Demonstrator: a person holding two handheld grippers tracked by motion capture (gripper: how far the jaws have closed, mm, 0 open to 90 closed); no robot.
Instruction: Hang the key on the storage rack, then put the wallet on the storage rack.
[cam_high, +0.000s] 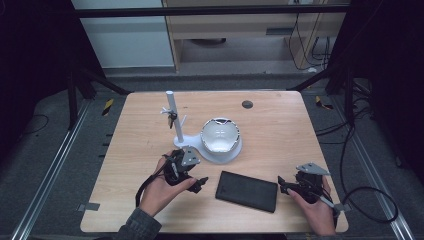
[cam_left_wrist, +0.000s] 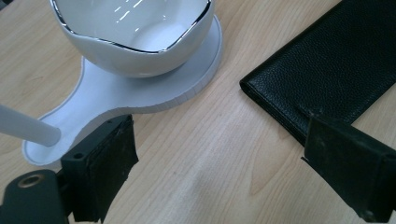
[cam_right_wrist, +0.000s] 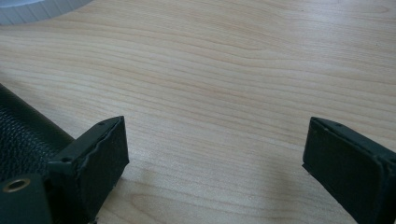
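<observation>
Work in hand: both grippers flank a black leather wallet (cam_high: 246, 191) that lies flat on the desk (cam_high: 280, 125), lower centre of the high view, between the two hands.
Left gripper (cam_high: 200, 184): lower left of centre in the high view, just beside the wallet's left end; its jaws are spread wide with nothing between them but bare wood. In the left gripper view the wallet's corner (cam_left_wrist: 327, 70) sits at the right, partly behind one jaw.
Right gripper (cam_high: 284, 186): lower right in the high view, just beside the wallet's right end; jaws spread wide and empty. In the right gripper view the wallet's edge (cam_right_wrist: 23, 130) shows at the far left, behind the left-hand jaw.
Done so far: judging by the scene, neither gripper has a hold on the wallet; it rests closed and untouched.
Left to do: probably the whole handling, whether a grasp, a lift or an opening of the wallet.
Other things: a white bowl (cam_high: 220, 134) stands on a white stand base (cam_high: 220, 155) with an upright post (cam_high: 174, 117), above the wallet.
Hard to make out: small dark items hang on the post's pegs, too small to name. The bowl's inside looks empty, though its top is cut off in the left gripper view. Whether the left jaw touches the wallet I cannot tell.
</observation>
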